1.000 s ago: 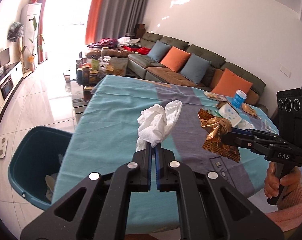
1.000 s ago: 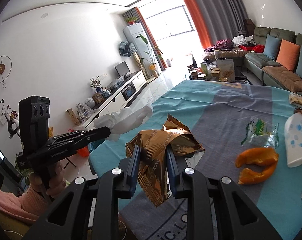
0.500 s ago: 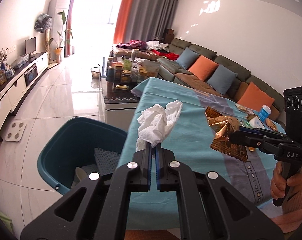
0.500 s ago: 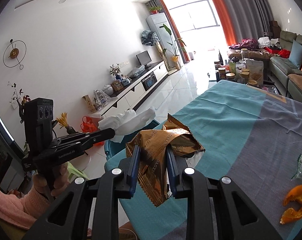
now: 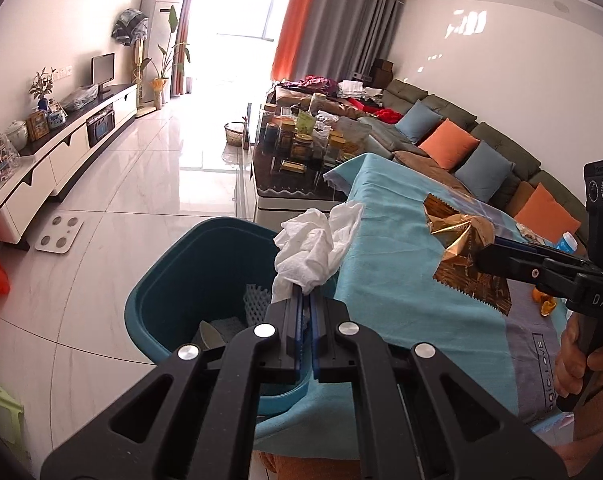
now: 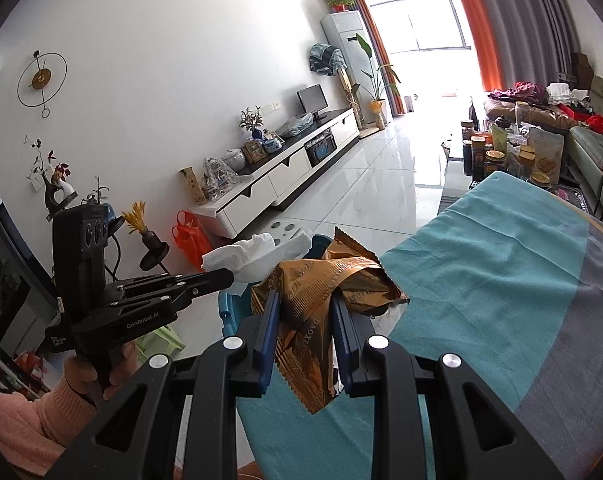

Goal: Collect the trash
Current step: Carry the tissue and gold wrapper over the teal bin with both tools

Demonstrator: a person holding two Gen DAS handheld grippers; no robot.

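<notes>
My left tool [image 5: 306,300] is clamped on crumpled tissue [image 5: 315,248] above the teal bin [image 5: 161,300]; my right tool [image 6: 305,316] grips a gold wrapper [image 6: 321,304] over the counter [image 6: 501,272]

Black left gripper [image 5: 306,300]: blue pads, silver screws. Right gripper [image 6: 306,320]: same, "DAS" marking. Pink knit sleeve [image 6: 17,420].

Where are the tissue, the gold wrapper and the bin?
tissue [image 5: 315,246], left wrist view, middle of the crumpled wad
wrapper [image 6: 309,320], right wrist view, its creased middle
bin [image 5: 205,264], left wrist view, inner wall
</notes>
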